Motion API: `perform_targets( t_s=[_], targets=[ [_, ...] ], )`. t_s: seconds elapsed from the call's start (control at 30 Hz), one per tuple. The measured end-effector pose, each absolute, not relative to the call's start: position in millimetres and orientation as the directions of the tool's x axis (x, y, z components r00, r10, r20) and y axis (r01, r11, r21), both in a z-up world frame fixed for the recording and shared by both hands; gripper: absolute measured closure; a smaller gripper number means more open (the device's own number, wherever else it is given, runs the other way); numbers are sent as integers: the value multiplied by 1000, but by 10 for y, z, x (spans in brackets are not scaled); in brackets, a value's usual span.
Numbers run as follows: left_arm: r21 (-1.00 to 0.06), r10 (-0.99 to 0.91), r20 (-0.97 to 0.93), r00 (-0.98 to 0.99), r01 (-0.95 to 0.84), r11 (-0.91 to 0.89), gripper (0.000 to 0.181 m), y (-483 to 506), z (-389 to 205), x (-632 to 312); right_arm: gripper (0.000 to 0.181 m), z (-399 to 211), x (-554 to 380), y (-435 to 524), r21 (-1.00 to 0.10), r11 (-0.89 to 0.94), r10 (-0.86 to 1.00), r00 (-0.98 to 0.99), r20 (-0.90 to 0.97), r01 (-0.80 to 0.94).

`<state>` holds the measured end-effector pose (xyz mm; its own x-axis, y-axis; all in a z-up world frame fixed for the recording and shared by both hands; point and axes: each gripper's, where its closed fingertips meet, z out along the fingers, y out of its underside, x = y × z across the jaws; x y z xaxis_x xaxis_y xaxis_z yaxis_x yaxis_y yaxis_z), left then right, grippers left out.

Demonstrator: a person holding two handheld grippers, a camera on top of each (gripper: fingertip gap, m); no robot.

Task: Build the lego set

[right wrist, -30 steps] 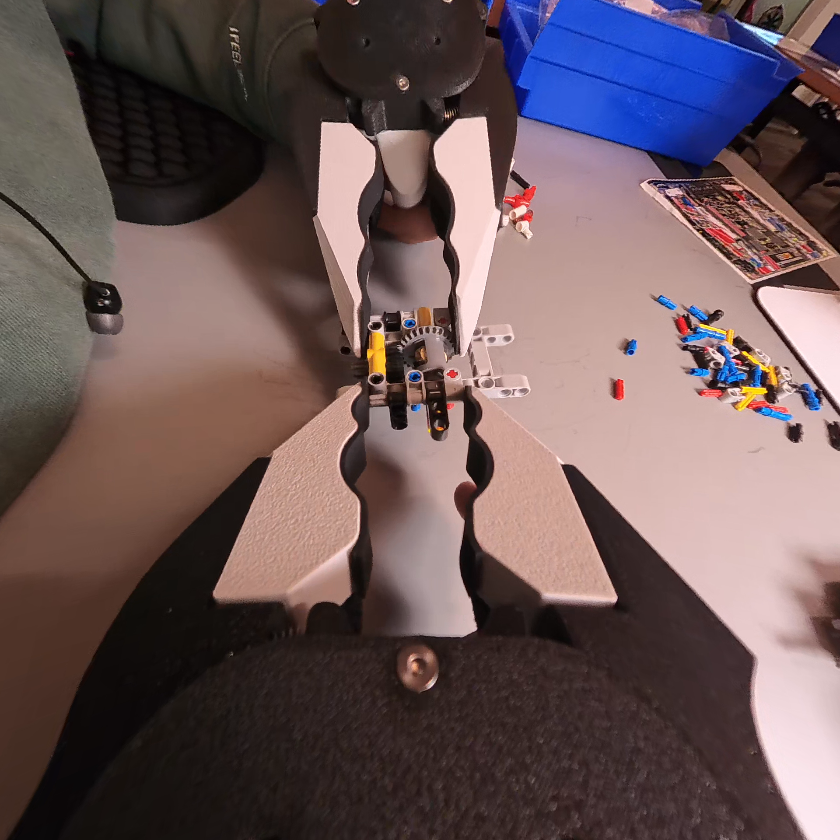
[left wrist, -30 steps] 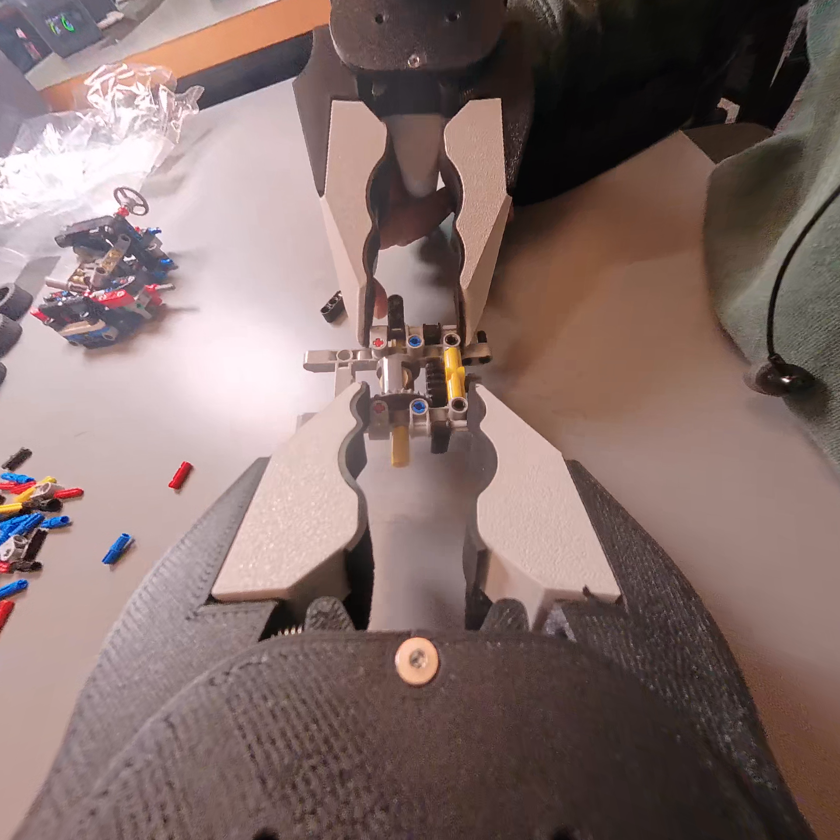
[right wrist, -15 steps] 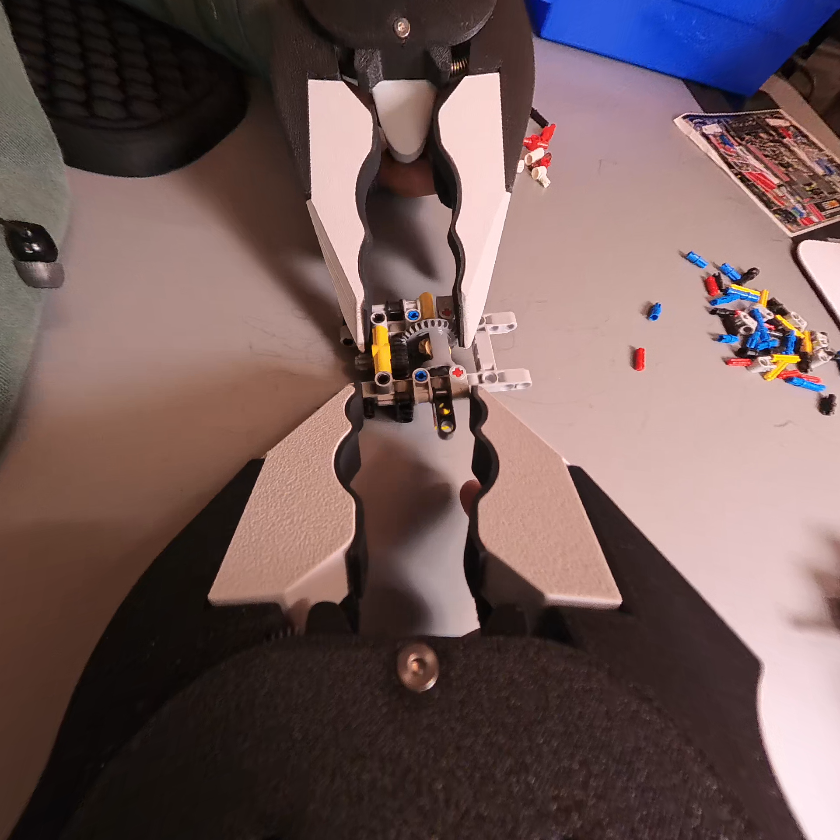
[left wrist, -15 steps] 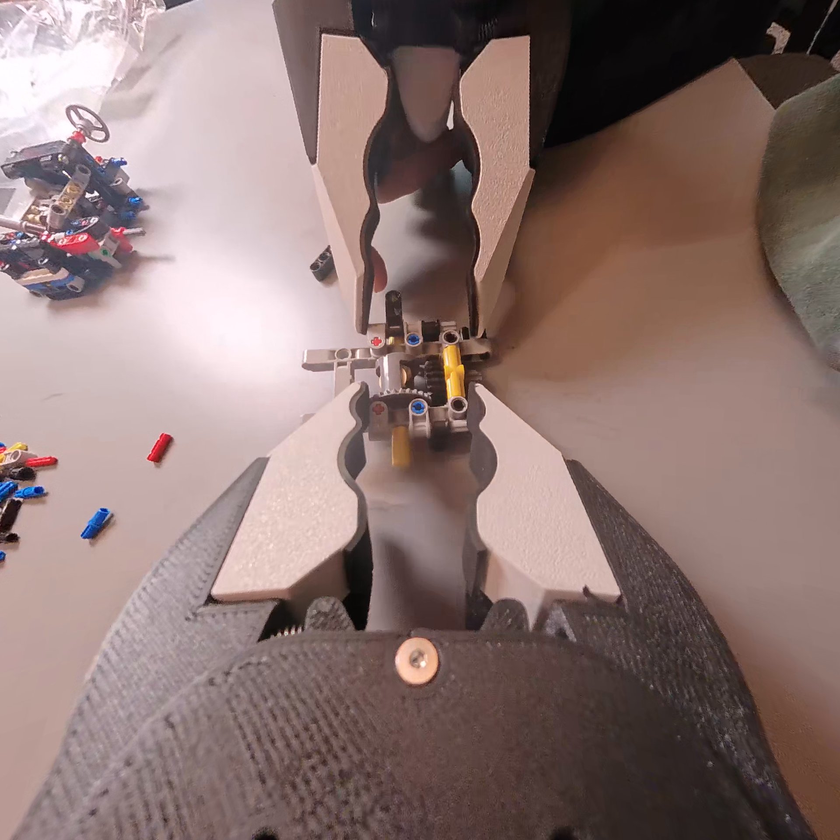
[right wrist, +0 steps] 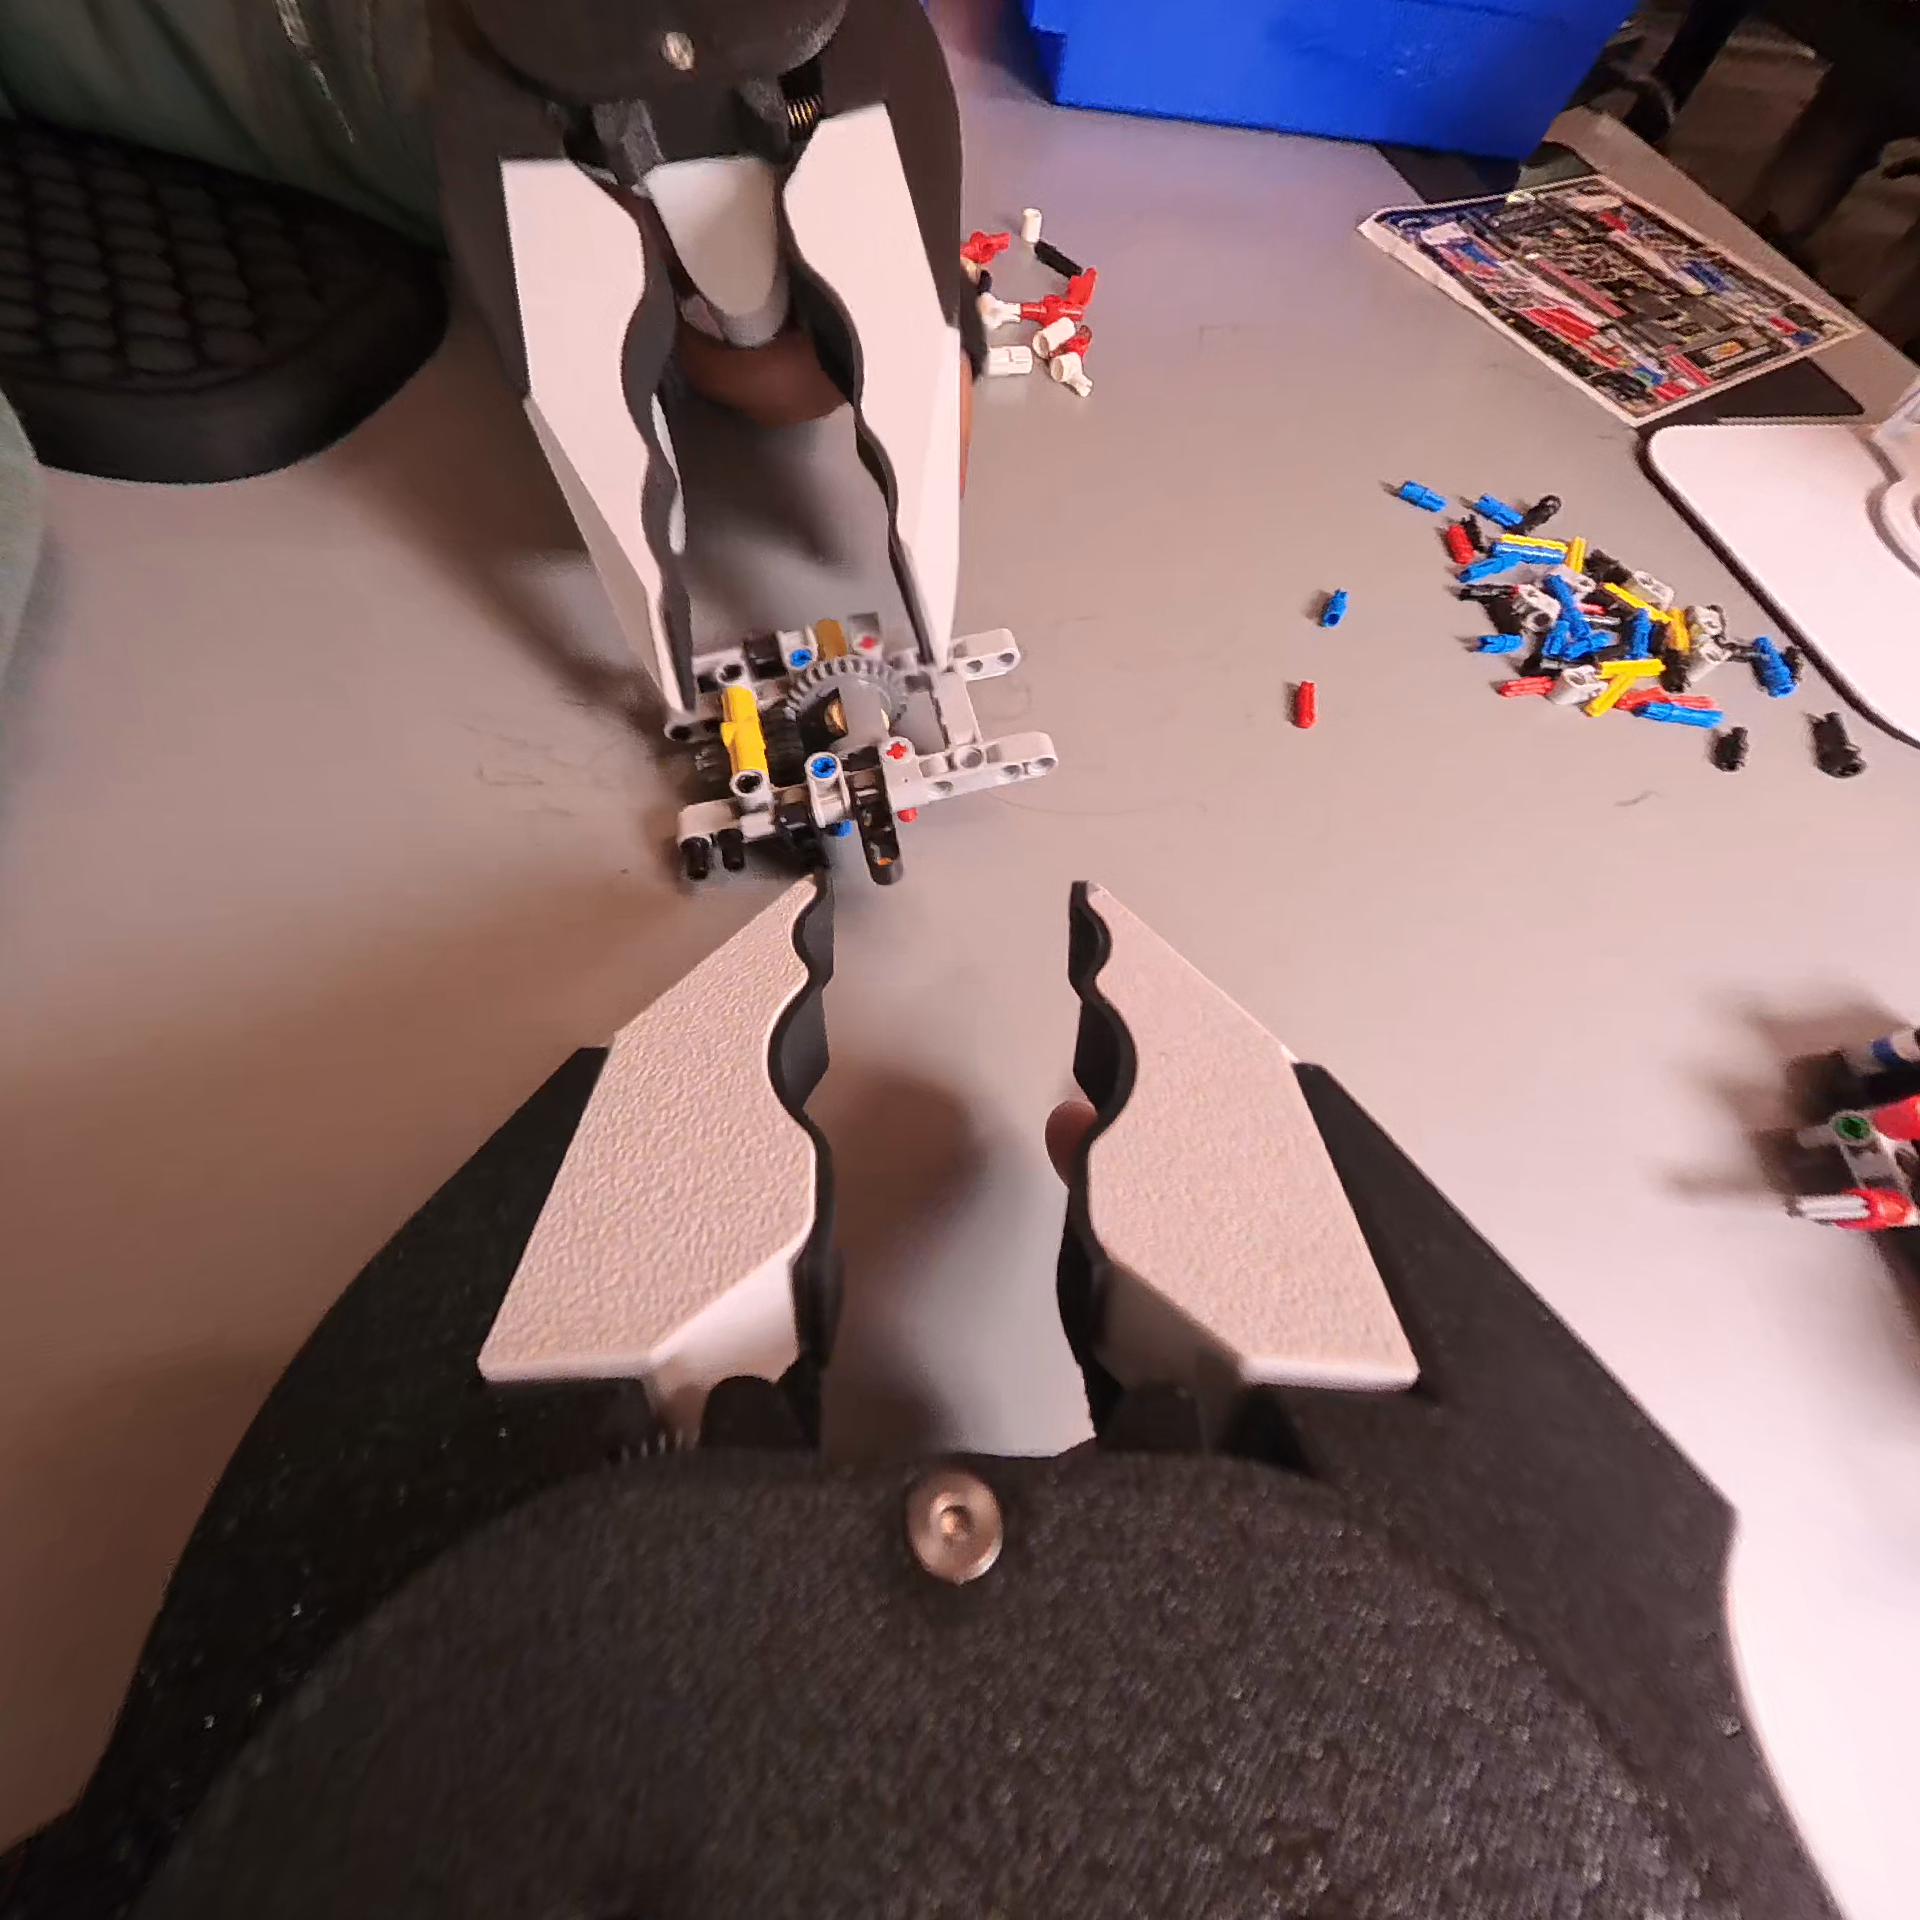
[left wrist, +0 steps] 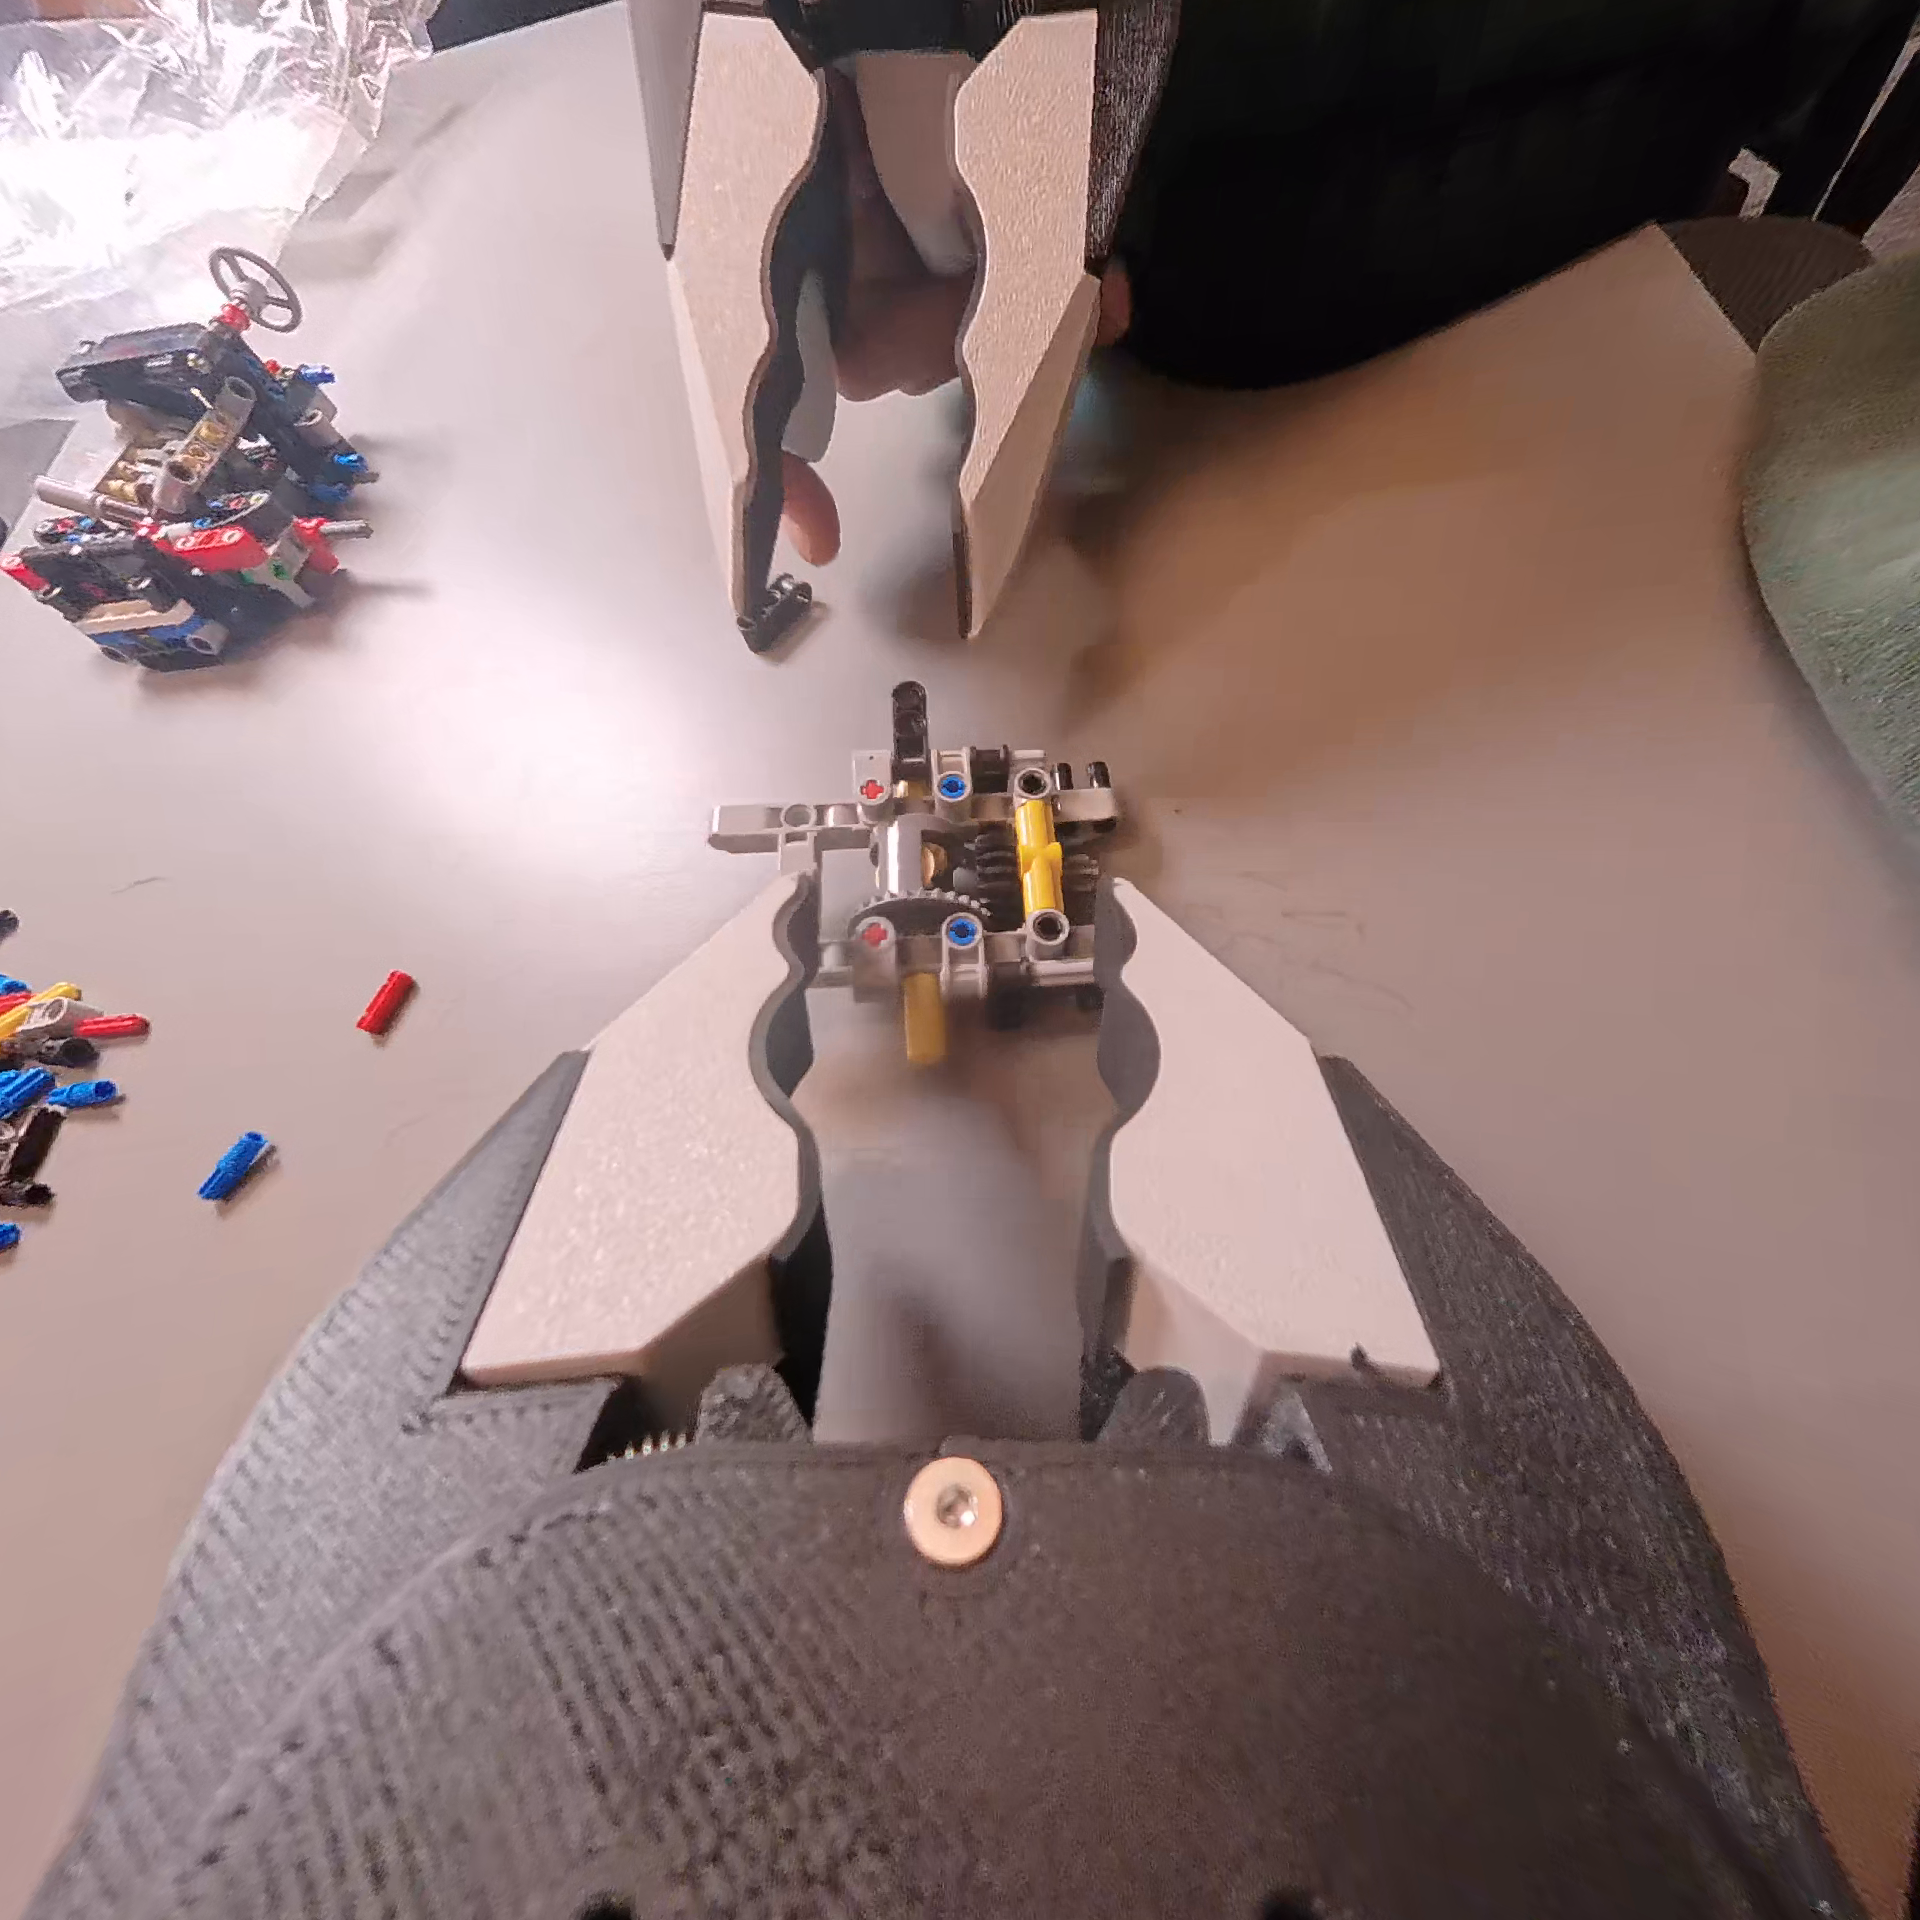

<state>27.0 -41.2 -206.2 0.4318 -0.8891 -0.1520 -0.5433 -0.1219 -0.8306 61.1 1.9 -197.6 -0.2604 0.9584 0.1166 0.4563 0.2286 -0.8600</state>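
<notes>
The gearbox assembly (left wrist: 961, 894) sits on the grey table (left wrist: 1455, 935), pinched at its near end between the tips of the left gripper (left wrist: 956, 914). The right gripper (right wrist: 948, 888) hangs just short of the assembly's other end, jaws apart, holding nothing. Only the left wrist view catches the half-built car chassis (left wrist: 177, 499), the crinkly plastic bag (left wrist: 135, 125) and a small black connector (left wrist: 774, 608) by the right gripper's fingertip. The right wrist view has the instruction booklet (right wrist: 1600, 291), blue bin (right wrist: 1299, 62) and the big pile of loose pins (right wrist: 1600, 634).
</notes>
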Motion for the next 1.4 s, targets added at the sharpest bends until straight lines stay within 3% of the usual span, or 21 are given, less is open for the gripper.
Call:
perform_targets(
  t_s=[0.23, 0.47, 0.7, 0.83, 1.2, 1.33, 1.4],
  targets=[
    [-824, -870, -97, 484, -529, -203, 122, -447, -2061, 44, 146, -2035, 799, 426, -811, 217, 976, -129, 174, 543],
    [-774, -885, -61, 462, -582, -251, 129, -543, -2262, 82, 155, -2194, 897, 509, -741, 206, 978, -111, 177, 638],
    [-771, -866, -72, 494, -579, -266, 154, -481, -2267, 83, 165, -2269, 822, 514, -674, 262, 962, -130, 241, 691],
    [-769, -845, -116, 522, -585, -256, 159, -406, -2262, 71, 174, -2279, 820, 515, -646, 281, 954, -132, 269, 710],
    [-791, -818, -176, 547, -574, -213, 159, -336, -2187, 45, 175, -1893, 674, 342, -837, 231, 973, -121, 197, 496],
    [-764, -802, -348, 485, -643, -58, 160, -332, -2151, 54, 175, -2005, 708, 321, -808, 248, 969, -145, 202, 534],
    [-696, -754, -506, 418, -715, 70, 160, -320, -2137, 35, 175, -2058, 716, 308, -794, 263, 965, -158, 210, 548]
  ],
)
